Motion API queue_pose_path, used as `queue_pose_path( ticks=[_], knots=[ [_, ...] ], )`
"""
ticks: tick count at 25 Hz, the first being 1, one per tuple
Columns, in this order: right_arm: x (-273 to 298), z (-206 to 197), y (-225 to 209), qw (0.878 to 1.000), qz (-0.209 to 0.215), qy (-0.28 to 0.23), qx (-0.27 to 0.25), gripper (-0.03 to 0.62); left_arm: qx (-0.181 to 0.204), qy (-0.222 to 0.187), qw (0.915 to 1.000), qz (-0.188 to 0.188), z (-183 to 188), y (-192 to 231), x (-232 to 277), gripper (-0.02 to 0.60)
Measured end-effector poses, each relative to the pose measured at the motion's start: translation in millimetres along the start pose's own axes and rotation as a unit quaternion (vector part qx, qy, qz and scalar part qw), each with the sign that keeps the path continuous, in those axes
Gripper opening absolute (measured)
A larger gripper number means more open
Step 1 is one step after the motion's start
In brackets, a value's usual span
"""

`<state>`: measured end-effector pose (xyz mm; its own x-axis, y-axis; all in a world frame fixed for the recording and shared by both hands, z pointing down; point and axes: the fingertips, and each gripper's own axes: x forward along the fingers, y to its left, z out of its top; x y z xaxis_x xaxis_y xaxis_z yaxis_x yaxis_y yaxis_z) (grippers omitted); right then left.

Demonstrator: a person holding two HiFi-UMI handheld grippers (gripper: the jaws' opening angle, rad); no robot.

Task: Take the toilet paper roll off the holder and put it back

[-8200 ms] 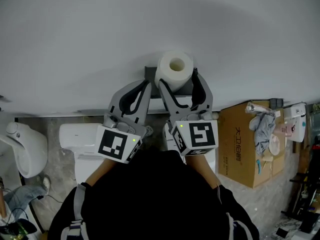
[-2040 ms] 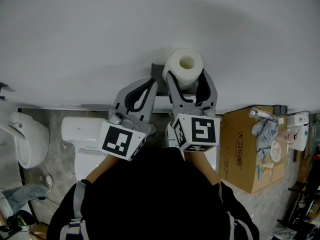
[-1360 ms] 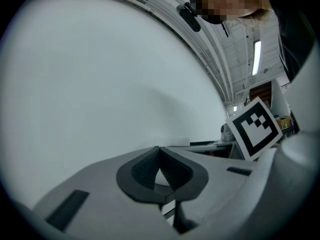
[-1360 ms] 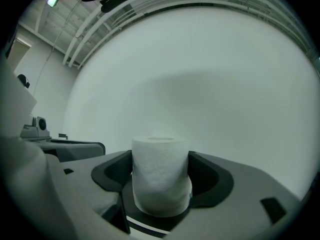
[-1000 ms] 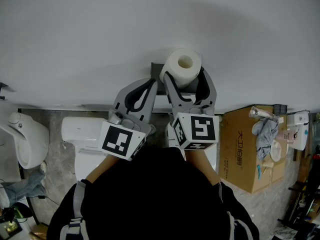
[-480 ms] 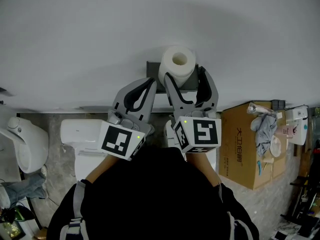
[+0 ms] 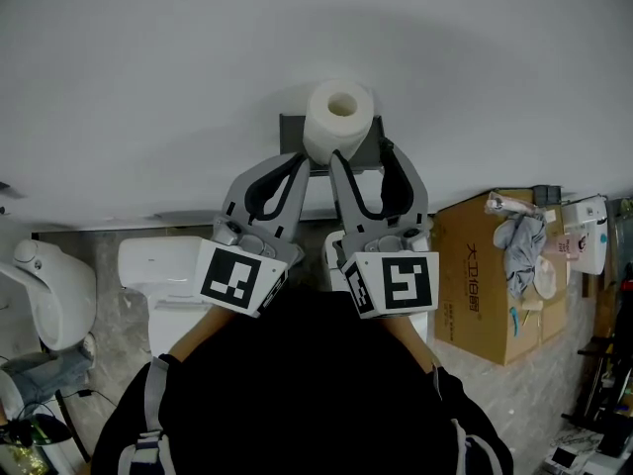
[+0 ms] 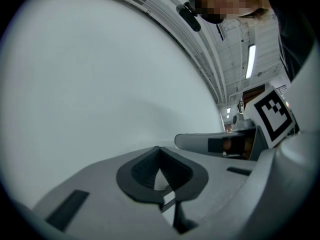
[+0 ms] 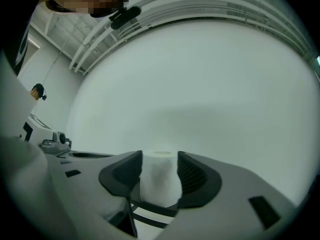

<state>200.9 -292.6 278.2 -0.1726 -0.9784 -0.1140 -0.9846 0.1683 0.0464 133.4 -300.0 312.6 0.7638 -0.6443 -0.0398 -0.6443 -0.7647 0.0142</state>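
The white toilet paper roll [image 7: 339, 115] sits on the dark holder [image 7: 293, 132] on the grey wall, hollow core facing up. My right gripper [image 7: 359, 151] is just below it, tips at the roll's lower edge, and its jaws are closing. In the right gripper view the roll [image 9: 160, 181] fills the gap ahead of the right gripper [image 9: 160, 156], and I see no pad pressing on it. My left gripper [image 7: 297, 160] is left of the holder, shut and empty. The left gripper [image 8: 159, 151] faces bare wall.
Below stand a white toilet [image 7: 158, 270], a second white fixture [image 7: 45, 290] at the far left, and an open cardboard box [image 7: 485, 285] with cloth in it at the right. The grey wall [image 7: 297, 38] fills the upper half.
My right gripper has drawn back from around the roll toward me and its jaws stand narrower. The roll stays on the holder. The left gripper has kept its place.
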Motion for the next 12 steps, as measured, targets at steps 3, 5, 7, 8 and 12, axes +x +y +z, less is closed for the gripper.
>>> queue_pose_path(
  ticks=[3,5,7,8,12],
  knots=[
    [-8.9,3.4,-3.1,1.0,-0.003,-0.012,0.01,0.113,0.003,-0.004,1.0,-0.004,1.5,-5.1,-1.8,0.006],
    [-12.5,2.8,-4.2,1.0,-0.005,-0.016,0.015,0.058,0.012,-0.02,0.9997,-0.009,5.2,-7.4,-1.7,0.006],
    [-16.1,0.5,-5.8,1.0,-0.009,-0.015,0.017,0.035,0.017,-0.026,0.9994,-0.011,6.2,-9.5,-2.8,0.006],
    [-18.0,-1.1,-6.6,1.0,-0.011,-0.013,0.018,0.03,0.014,-0.02,0.9997,-0.009,4.4,-10.5,-4.3,0.006],
    [-24.7,-10.5,-4.5,1.0,-0.011,-0.004,0.013,0.025,0.004,-0.001,1.0,0.0,-0.8,-12.7,-11.1,0.006]
  ],
)
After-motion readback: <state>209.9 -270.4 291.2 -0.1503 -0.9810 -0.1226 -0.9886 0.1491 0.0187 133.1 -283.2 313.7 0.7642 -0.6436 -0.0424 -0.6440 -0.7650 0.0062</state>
